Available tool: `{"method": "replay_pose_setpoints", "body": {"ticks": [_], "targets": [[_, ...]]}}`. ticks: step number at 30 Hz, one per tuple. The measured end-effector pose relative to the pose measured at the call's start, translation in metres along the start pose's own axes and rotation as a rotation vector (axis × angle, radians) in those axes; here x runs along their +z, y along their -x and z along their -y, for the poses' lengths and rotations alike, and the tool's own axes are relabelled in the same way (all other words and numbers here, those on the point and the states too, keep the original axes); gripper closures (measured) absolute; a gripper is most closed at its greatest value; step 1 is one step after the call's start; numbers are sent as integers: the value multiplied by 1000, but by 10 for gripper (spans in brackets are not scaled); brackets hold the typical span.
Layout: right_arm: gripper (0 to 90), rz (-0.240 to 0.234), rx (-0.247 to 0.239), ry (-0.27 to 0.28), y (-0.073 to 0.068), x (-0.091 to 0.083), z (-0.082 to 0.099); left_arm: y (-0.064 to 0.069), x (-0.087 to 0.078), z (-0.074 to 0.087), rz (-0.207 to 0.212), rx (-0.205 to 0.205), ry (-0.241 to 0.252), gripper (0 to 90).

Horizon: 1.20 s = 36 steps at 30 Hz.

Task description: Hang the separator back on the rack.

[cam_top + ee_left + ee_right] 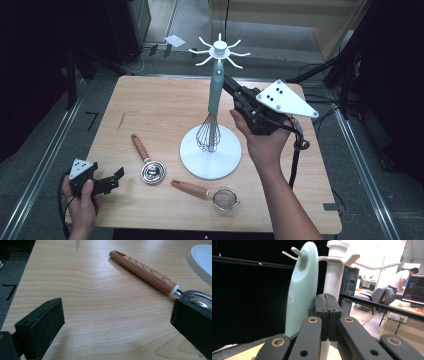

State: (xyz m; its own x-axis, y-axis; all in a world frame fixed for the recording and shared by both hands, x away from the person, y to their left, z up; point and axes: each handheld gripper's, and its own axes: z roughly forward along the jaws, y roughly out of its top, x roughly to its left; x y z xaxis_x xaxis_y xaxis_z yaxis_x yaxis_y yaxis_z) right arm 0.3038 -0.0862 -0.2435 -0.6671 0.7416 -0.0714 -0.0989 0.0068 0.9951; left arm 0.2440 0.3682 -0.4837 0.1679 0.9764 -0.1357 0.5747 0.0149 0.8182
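A whisk with a pale teal handle (216, 92) hangs by its eyelet from a hook of the white utensil stand (220, 47), its wires (208, 134) just above the stand's round base (222, 165). My right gripper (226, 82) is raised beside the handle, just to its right. In the right gripper view the right gripper (327, 312) is shut with nothing between the pads; the teal handle (302, 287) is just left of the tips and the stand's pole (334, 277) is behind them. My left gripper (119, 175) stands open low over the table's front left corner, as the left gripper view (117, 322) confirms.
A wooden-handled utensil with a coiled metal head (145, 155) lies left of the stand base; its handle (143, 272) lies ahead of the left jaws. A small wooden-handled strainer (210, 194) lies near the front edge. Bare wood spans the table's back left (150, 100).
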Motion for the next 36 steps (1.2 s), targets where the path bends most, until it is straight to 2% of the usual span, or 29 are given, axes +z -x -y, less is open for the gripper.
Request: {"method": "replay_pose_setpoints", "body": {"ticks": [7,16,21,22,25,26,27,29,32,33,36], "targets": [[900,-7,-5,4,-2,-1,0,0,0,0,0,0,1,0],[881,30,5,-7,3,-8,8,0,0,0,1,0,0,0],[807,66,10,-25,11,-18,19,0,0,0,-3,1,3,0],[745,87,15,-39,15,-25,26,0,0,0,-5,3,4,0],[707,104,21,-52,20,-31,33,1,-1,0,-5,5,7,0],[657,121,20,-62,25,-37,40,1,-1,0,-6,5,8,0],[657,121,20,-62,25,-37,40,1,-1,0,-7,6,8,0],[586,148,24,-89,29,-46,51,1,-1,0,-7,7,8,0],[537,153,38,-107,32,-51,58,1,-1,0,-8,8,9,0],[502,163,40,-125,34,-56,67,1,-1,0,-7,8,9,0],[477,176,44,-149,36,-61,76,2,-1,0,-9,8,10,0]]}}
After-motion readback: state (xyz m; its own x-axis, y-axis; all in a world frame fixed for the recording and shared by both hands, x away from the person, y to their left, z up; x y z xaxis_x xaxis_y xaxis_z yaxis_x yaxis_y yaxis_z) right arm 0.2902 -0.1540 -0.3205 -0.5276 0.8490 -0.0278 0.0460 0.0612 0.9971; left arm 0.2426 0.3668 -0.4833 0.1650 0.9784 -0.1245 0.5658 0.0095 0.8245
